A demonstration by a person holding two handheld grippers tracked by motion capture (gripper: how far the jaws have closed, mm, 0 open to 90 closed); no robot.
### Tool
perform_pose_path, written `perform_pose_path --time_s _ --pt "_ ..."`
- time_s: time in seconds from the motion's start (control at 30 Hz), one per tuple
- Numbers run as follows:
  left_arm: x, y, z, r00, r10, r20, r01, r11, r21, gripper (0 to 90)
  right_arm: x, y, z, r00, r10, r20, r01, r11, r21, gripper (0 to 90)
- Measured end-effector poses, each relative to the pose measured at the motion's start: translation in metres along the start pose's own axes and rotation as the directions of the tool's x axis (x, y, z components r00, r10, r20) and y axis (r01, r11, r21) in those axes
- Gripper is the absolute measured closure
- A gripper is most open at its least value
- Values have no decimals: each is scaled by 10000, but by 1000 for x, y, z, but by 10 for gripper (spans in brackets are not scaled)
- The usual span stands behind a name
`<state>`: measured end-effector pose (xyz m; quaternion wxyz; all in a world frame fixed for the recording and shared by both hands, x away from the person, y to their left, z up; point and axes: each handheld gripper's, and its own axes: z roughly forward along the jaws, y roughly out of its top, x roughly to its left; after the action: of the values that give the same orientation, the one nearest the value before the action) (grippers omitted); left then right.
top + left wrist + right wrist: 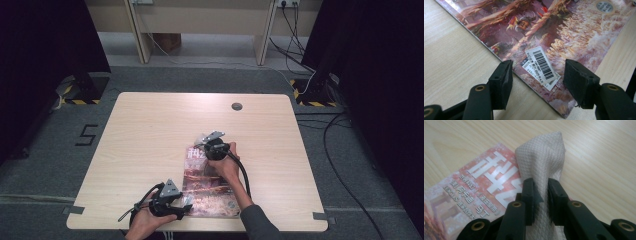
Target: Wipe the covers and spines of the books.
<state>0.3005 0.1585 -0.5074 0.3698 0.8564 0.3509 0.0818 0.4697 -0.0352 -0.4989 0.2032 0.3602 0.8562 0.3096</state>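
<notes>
A magazine (207,187) with a reddish picture cover lies flat near the table's front edge. Its white title (496,177) is at the far end, and a barcode sticker (541,65) sits near the front corner. My left gripper (186,207) is at the magazine's front left corner. Its jaws (537,75) stand open above the sticker, pressing on nothing. My right gripper (205,142) is over the magazine's far end, shut on a white quilted cloth (541,157). The cloth stands up bunched between the pads and rests on the title corner (200,139).
The light wooden table (150,130) has a round cable hole (236,106) near its far edge. Grey carpet surrounds it, with cables (345,150) on the floor to the right. Dark curtains stand at both sides.
</notes>
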Motion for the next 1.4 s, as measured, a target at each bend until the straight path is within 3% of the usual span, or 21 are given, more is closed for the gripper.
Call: perform_pose_path --time_s 0.33,0.53,0.83,1.03,1.4 --pt "0 -1 0 10000 -25 -3 25 10000 -37 397 22 11 7 9978 -553 -368 554 9985 7 771" --pt "0 -1 0 10000 -27 -3 27 10000 -37 397 28 11 4 9922 -833 -929 841 9965 46 769" --pt "0 -1 0 10000 -53 19 53 10000 -40 394 23 12 5 9942 -679 -834 686 9976 60 765" --pt "0 -1 0 10000 -32 -1 32 10000 -47 394 29 9 2 9923 -835 -918 844 9964 51 766" --pt "0 -1 0 10000 -63 -11 63 10000 -48 385 43 0 -10 9772 -1266 -1705 1279 9918 -35 764"
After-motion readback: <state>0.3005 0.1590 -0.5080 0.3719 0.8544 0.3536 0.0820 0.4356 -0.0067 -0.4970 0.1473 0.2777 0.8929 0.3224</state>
